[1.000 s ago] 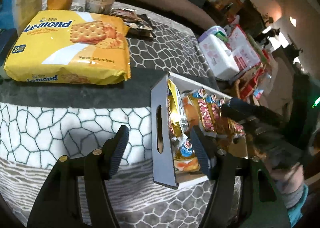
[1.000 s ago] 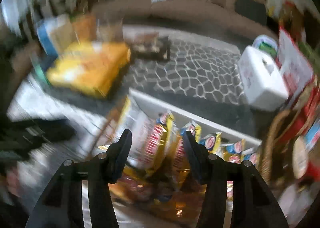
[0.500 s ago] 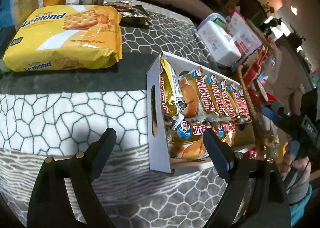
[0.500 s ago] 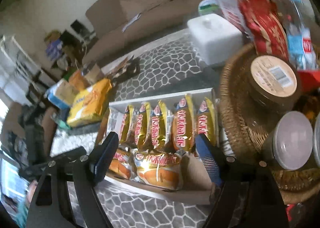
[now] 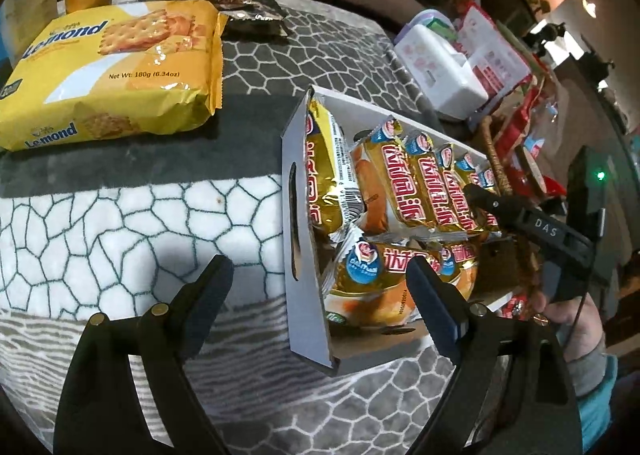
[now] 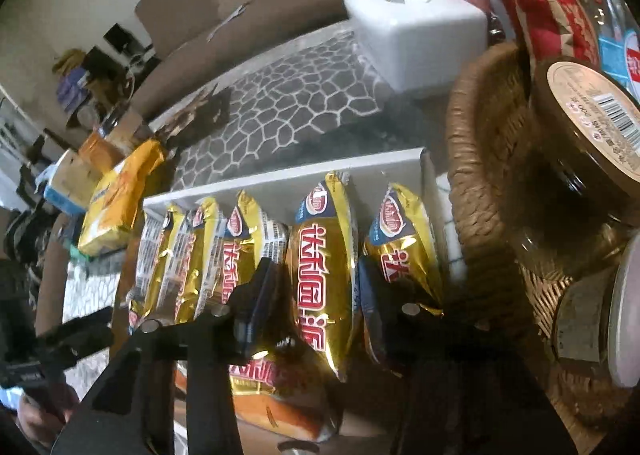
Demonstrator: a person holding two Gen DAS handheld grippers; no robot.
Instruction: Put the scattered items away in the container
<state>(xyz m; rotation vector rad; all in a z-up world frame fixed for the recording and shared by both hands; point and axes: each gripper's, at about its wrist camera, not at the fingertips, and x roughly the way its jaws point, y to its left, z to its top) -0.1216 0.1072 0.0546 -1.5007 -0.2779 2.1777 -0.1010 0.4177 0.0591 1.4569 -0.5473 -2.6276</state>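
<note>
My right tongs (image 6: pixel 320 295) are closing around a gold snack pack (image 6: pixel 324 279) to straighten it in the box (image 5: pixel 298 215); my left tongs (image 5: pixel 316 295) stay out of it, spread and empty.

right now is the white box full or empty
Mostly full: gold snack packs stand in a row inside the white box, with more lying in front.

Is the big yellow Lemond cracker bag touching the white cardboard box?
Apart. The left wrist view shows a strip of dark patterned cloth between the yellow cracker bag and the white box.
</note>
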